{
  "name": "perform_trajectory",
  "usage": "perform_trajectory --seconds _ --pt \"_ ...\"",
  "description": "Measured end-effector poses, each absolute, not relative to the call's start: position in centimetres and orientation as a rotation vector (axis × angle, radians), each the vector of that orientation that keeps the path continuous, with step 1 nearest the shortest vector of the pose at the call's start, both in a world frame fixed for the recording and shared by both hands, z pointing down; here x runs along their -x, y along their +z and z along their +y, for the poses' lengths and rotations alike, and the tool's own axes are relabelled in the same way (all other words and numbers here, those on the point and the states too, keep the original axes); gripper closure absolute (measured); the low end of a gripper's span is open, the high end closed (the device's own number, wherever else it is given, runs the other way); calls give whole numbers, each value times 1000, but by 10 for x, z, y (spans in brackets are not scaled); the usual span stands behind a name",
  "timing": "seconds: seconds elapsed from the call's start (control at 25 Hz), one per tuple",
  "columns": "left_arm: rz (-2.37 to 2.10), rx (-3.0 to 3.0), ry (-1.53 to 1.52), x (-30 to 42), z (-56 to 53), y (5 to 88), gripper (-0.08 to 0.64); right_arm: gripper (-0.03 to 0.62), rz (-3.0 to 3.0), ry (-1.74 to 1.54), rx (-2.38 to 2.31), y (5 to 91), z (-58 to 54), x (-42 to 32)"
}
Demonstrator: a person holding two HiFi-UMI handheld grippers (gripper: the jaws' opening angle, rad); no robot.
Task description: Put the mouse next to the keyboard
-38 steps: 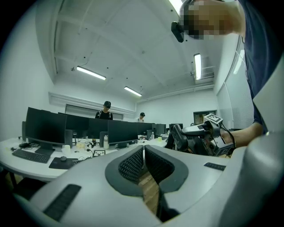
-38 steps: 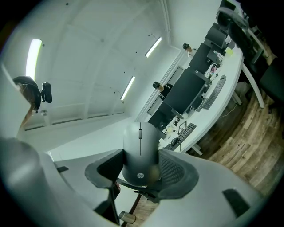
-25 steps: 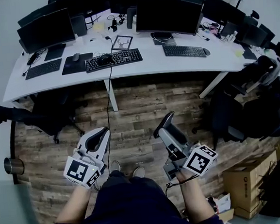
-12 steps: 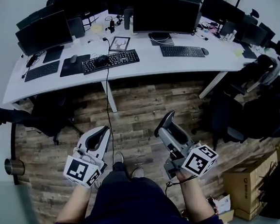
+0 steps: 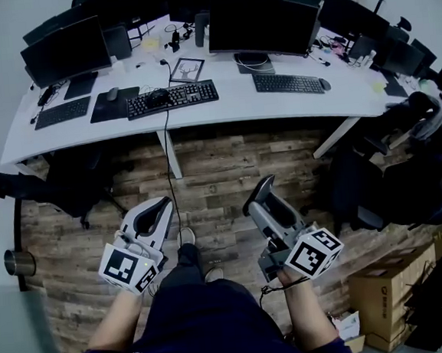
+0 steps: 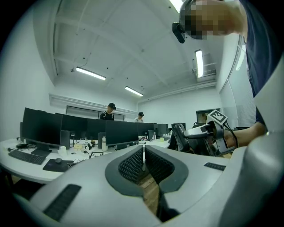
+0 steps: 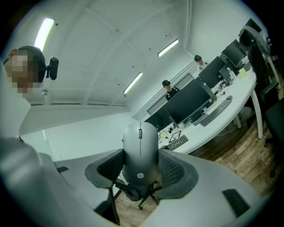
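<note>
My right gripper (image 5: 261, 190) is shut on a grey mouse (image 7: 140, 148), its pads pressing on both sides of it, held level above the wooden floor. The left gripper (image 5: 154, 214) stands beside it, shut with nothing between its pads (image 6: 133, 165). Both are still some way from the long white desk (image 5: 222, 106). On that desk lie a black keyboard (image 5: 172, 99) in the middle, another keyboard (image 5: 62, 113) at the left and a third (image 5: 290, 83) at the right. A second mouse (image 5: 112, 94) rests on a dark pad between the left and middle keyboards.
Monitors (image 5: 260, 22) line the back of the desk, with a small framed picture (image 5: 186, 69) among them. Black office chairs stand at the left (image 5: 68, 185) and right (image 5: 374, 174). Cardboard boxes (image 5: 389, 295) sit at the lower right. Two people (image 6: 108, 113) stand behind the far monitors.
The person has stepped towards the desk: one shoe has come forward and the desk has slid a little left in view. Both grippers keep their places and their jaws are unchanged.
</note>
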State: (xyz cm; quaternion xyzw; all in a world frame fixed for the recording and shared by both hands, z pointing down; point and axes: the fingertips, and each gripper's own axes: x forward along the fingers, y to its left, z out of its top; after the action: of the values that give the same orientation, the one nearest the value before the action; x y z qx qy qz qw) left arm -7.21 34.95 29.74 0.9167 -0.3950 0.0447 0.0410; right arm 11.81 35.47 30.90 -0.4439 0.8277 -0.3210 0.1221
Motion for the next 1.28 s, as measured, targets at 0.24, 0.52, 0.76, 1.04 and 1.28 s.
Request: perform_trajectory --seconds 0.24,0.52,0.76,1.04,1.28 --pt "-1196 -2800 137 67 329 305 520 338 2422 -938 1319 317 335 -122" --pt "-1170 -2800 136 65 293 311 520 339 2418 -942 1346 322 303 -123" --pt "-1147 -2798 136 68 257 316 520 339 2411 -956 1367 328 269 -119" --pt "-1131 -2783 143 81 214 323 520 339 2408 -982 1385 335 227 -107" --pt "-1112 -2778 145 93 180 328 520 339 2402 -994 1401 339 194 -93"
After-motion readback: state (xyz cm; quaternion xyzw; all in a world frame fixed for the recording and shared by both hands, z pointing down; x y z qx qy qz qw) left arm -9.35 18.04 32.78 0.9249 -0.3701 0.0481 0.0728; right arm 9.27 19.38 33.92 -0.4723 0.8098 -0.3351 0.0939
